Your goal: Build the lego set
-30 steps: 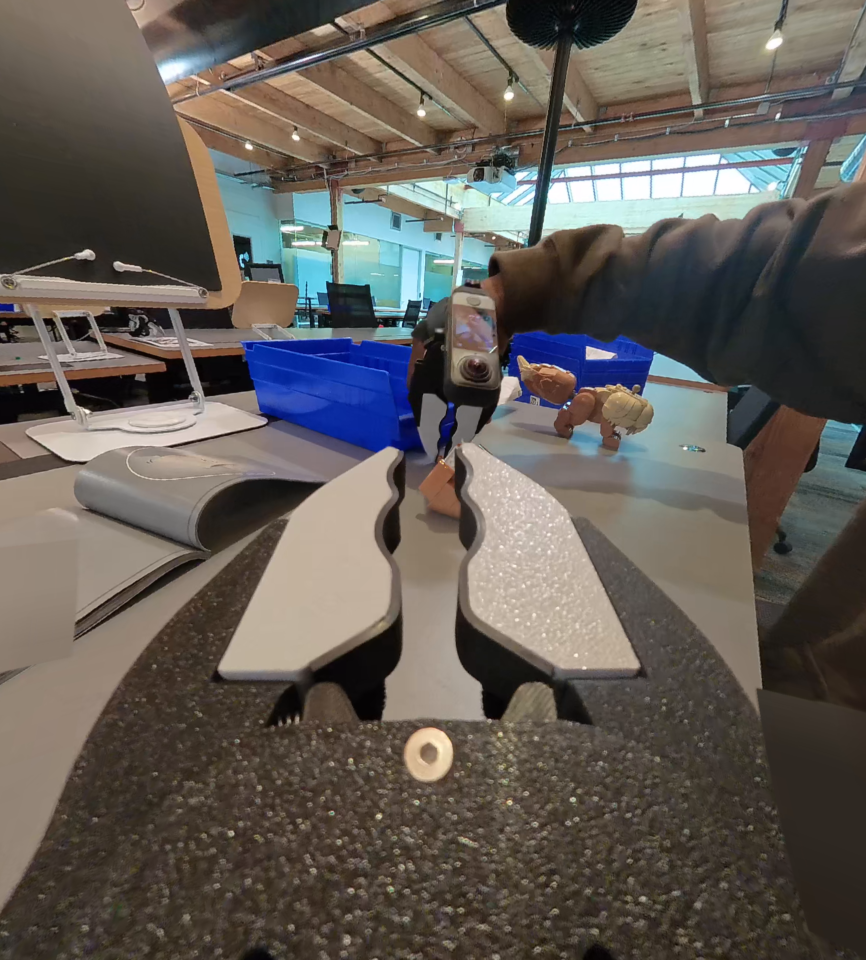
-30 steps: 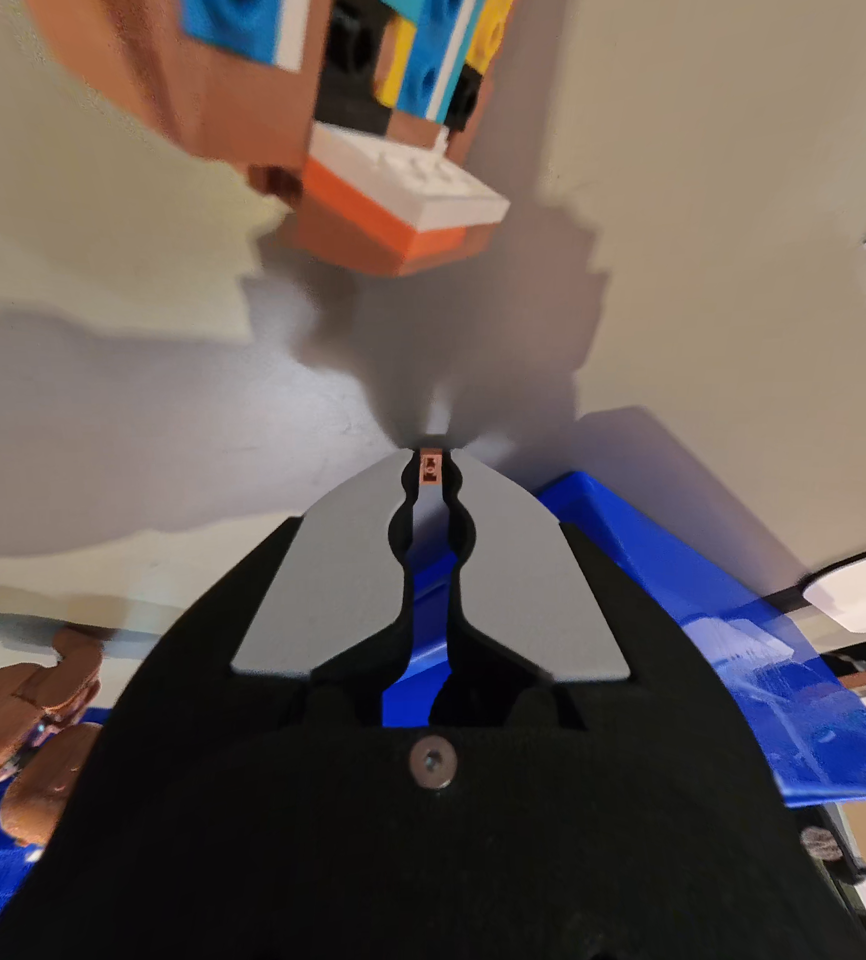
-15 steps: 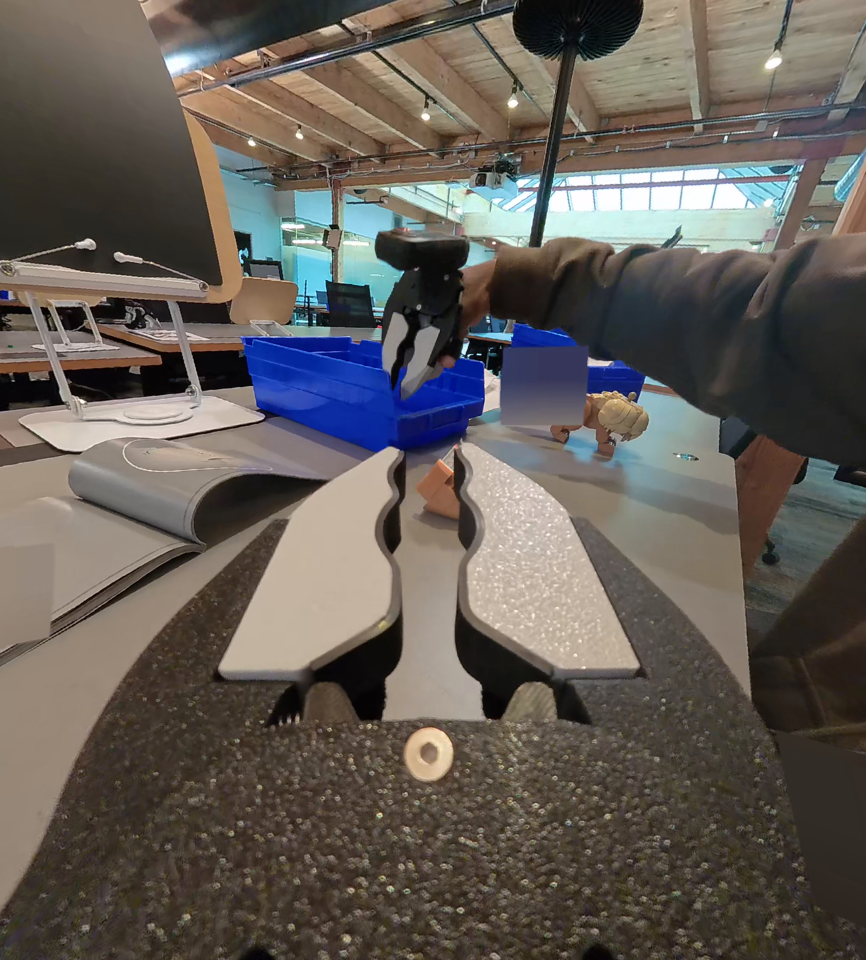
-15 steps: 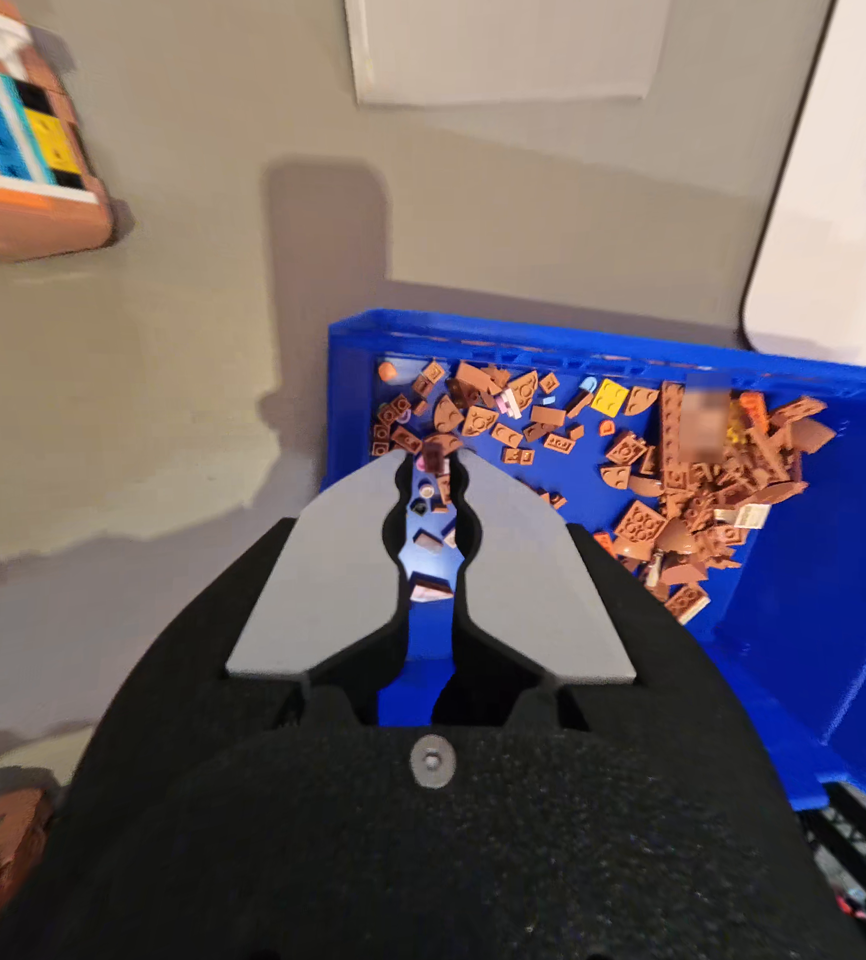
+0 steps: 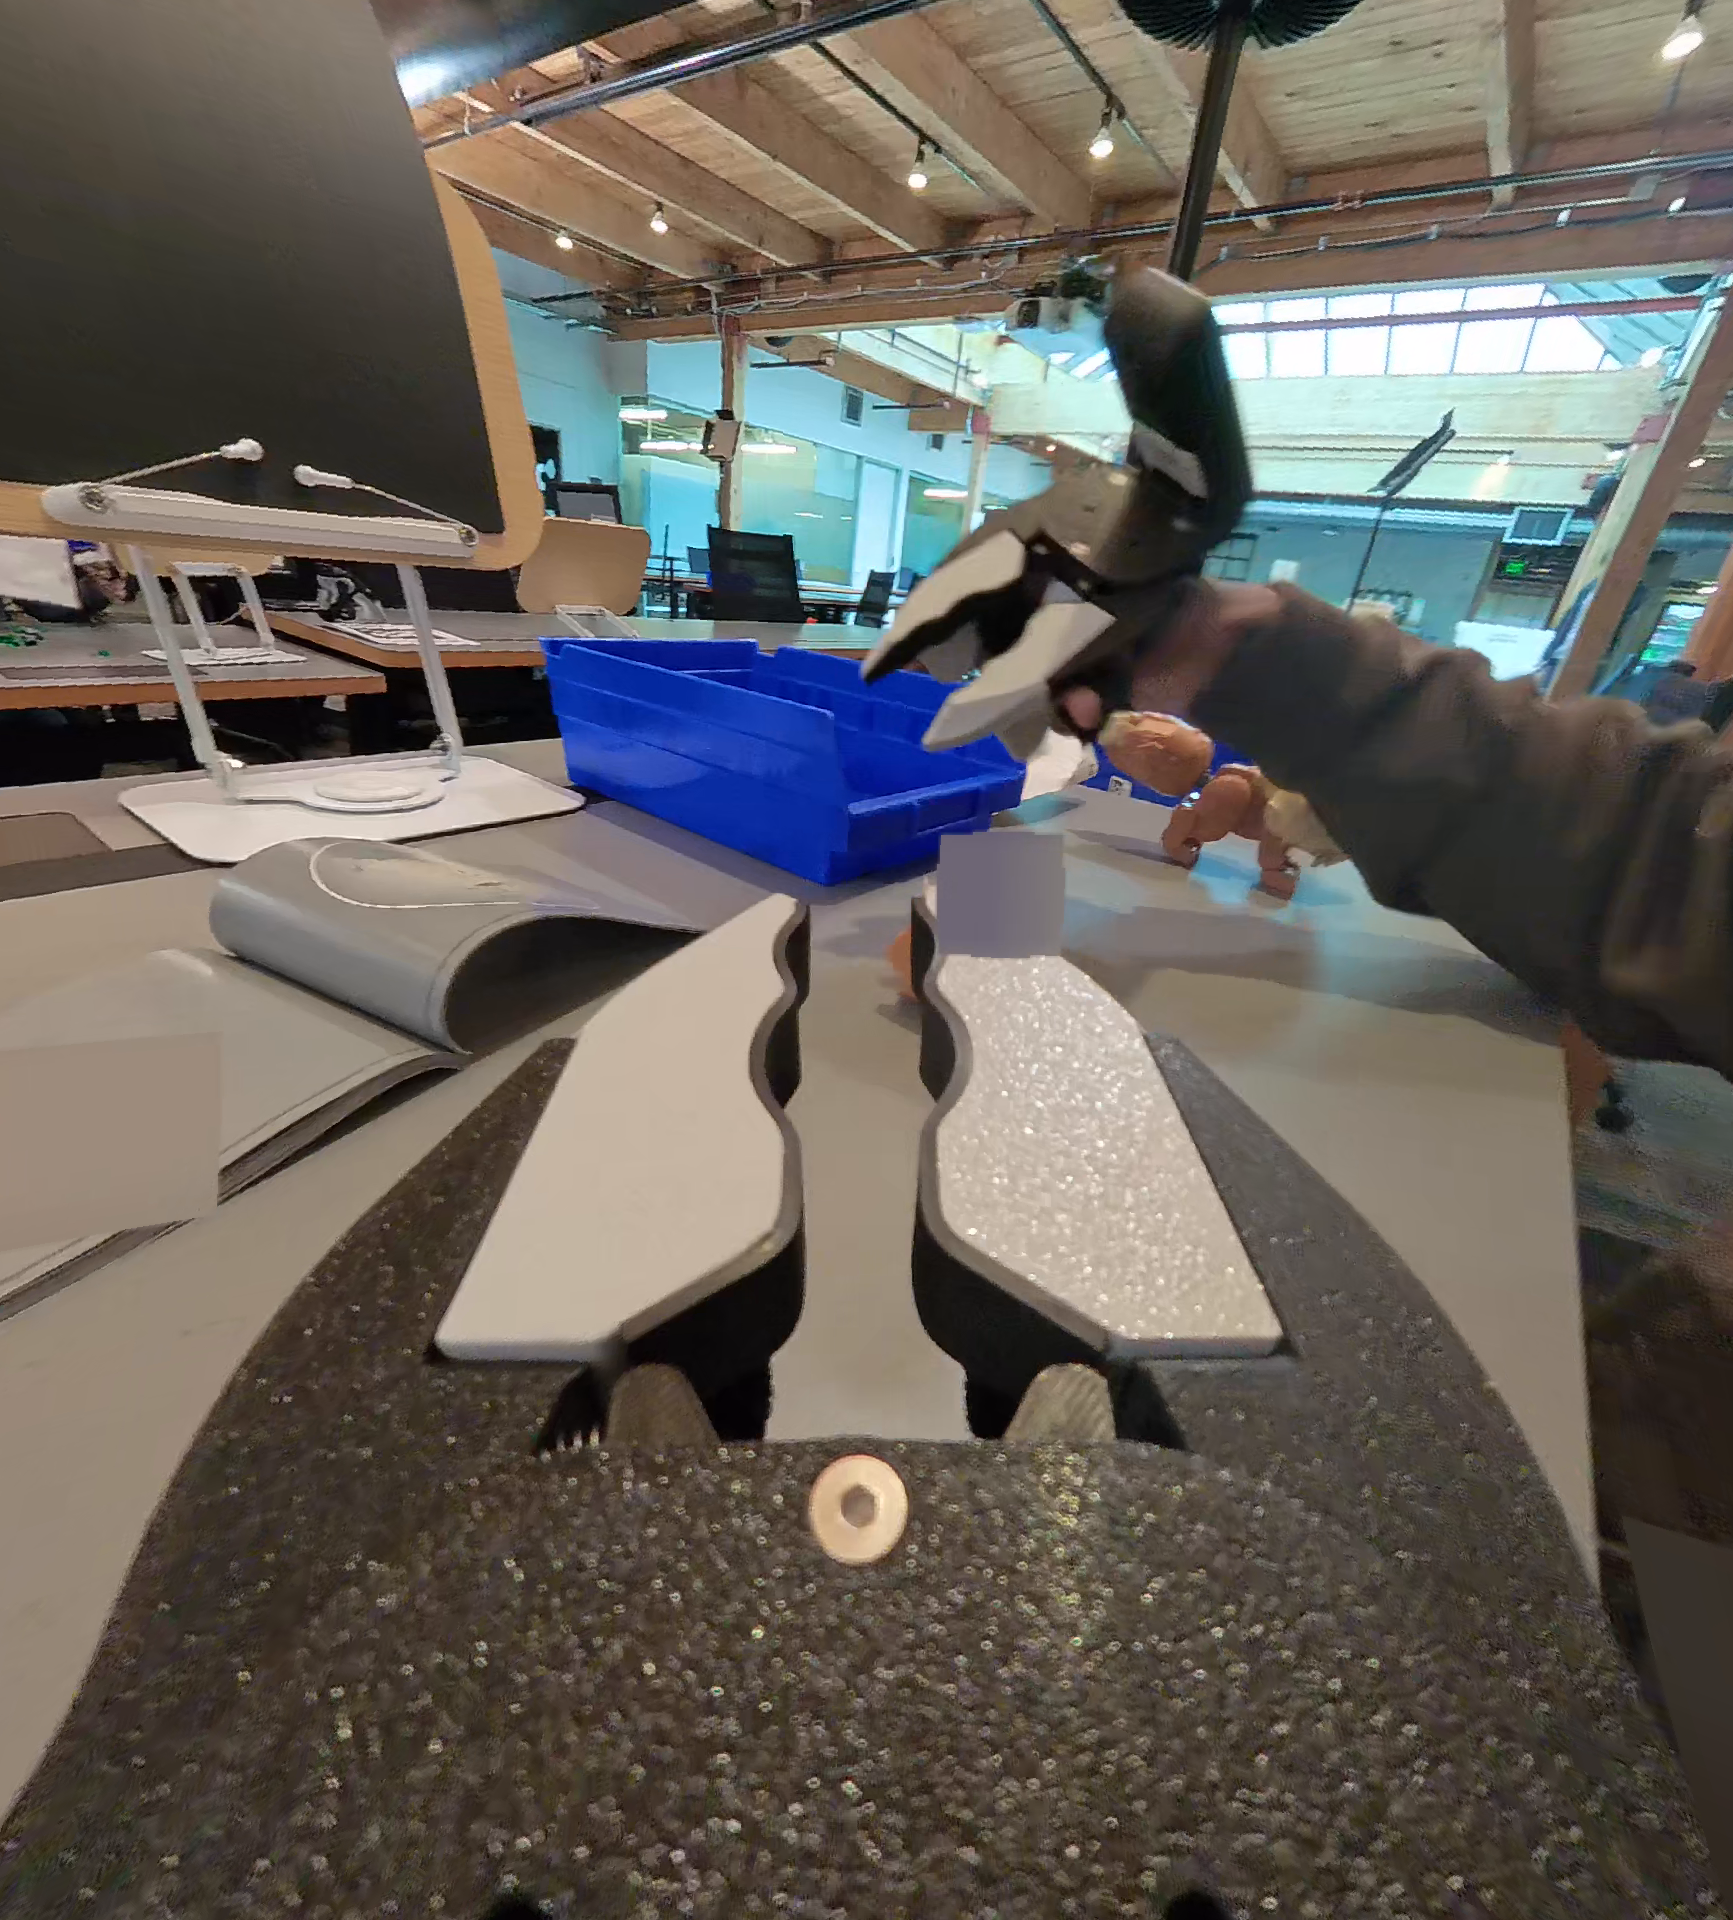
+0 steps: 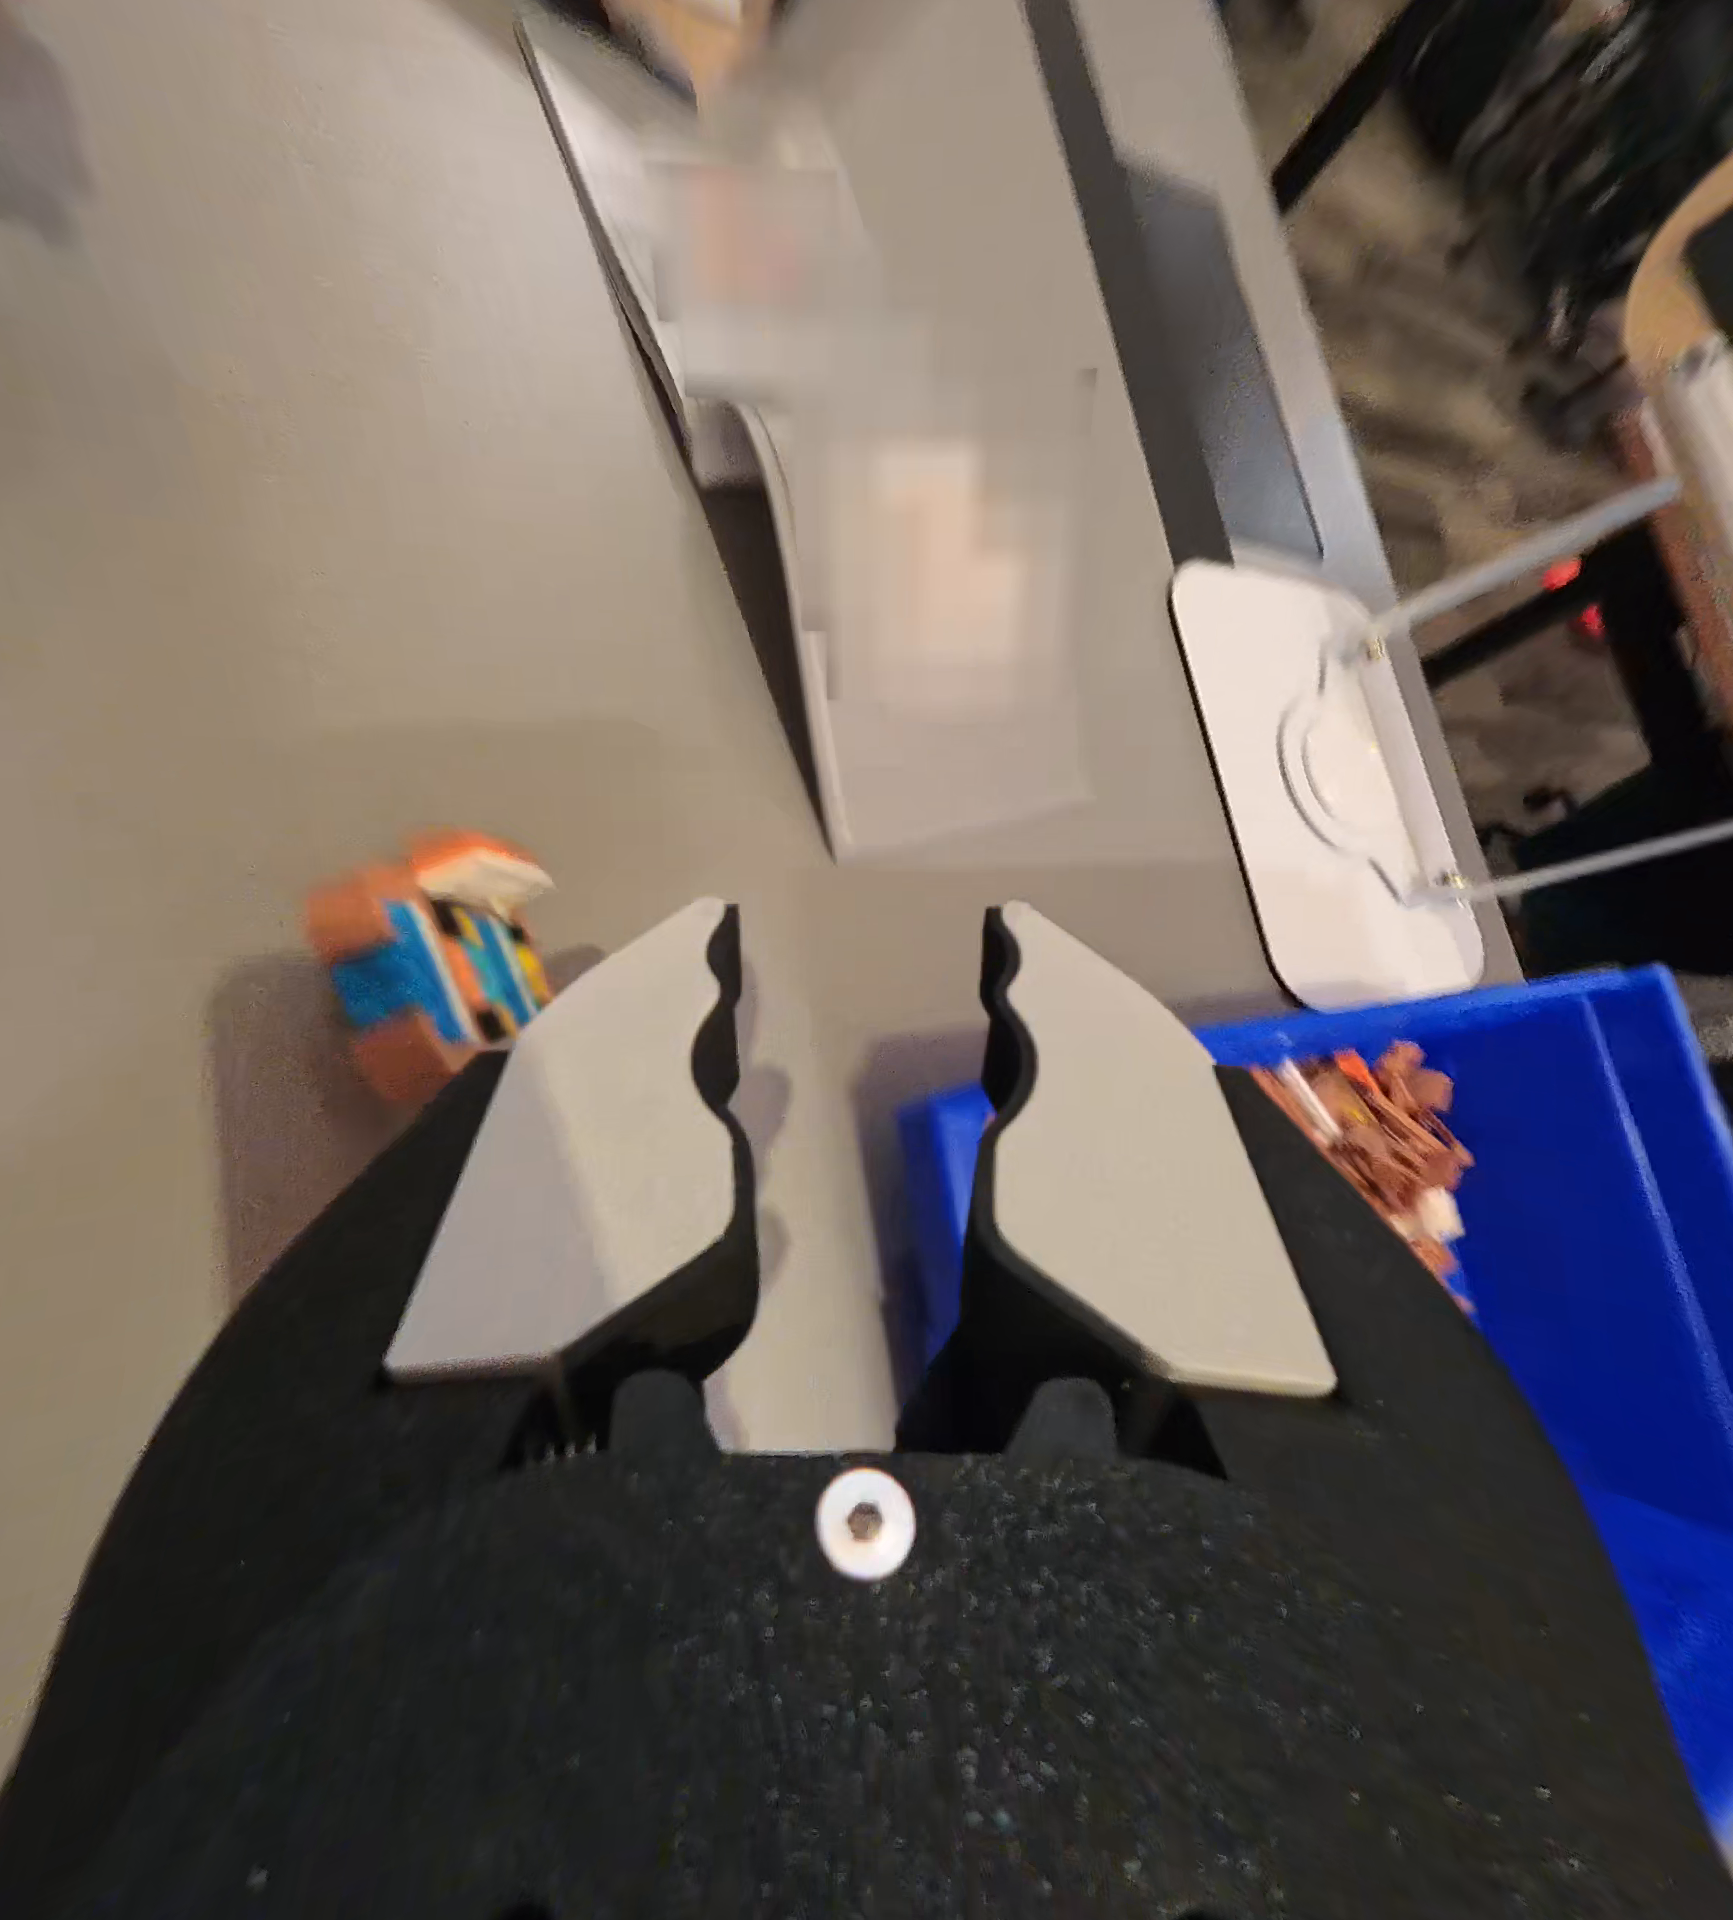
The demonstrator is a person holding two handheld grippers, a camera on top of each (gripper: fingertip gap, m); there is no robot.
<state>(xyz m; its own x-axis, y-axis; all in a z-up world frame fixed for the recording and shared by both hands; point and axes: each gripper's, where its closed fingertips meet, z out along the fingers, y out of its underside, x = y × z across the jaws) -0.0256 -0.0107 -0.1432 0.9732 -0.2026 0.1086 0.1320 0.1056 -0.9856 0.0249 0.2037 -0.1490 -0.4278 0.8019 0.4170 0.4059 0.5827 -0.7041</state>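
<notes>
On the grey counter (image 5: 1257, 997) of an open-plan workshop, the part-built lego model (image 6: 436, 956), a stubby block of orange-brown, blue, yellow and white bricks, lay just ahead of the left gripper (image 5: 860, 920), whose fingers stood a narrow gap apart and held nothing. Only a sliver of the model's brown edge showed past that gripper's right finger (image 5: 1070, 1132), a masked patch covering the rest. The right gripper (image 6: 860, 920) hung in the air above the near end of the blue parts bin (image 6: 1610, 1247), its fingers spread wide and empty. From it the model lay forward and to the left, beside the left finger (image 6: 592, 1143), while the heap of loose brown pieces (image 6: 1361, 1132) sat to the right inside the bin. The model's long axis could not be fixed, the right wrist view being smeared by motion. The left gripper looked the nearer of the two to the model; the right looked nearer the loose pieces, and so better placed to fetch the next one. An open instruction booklet (image 5: 405, 935) lay left of the model, and a finished brown lego animal (image 5: 1226, 810) stood farther back.
</notes>
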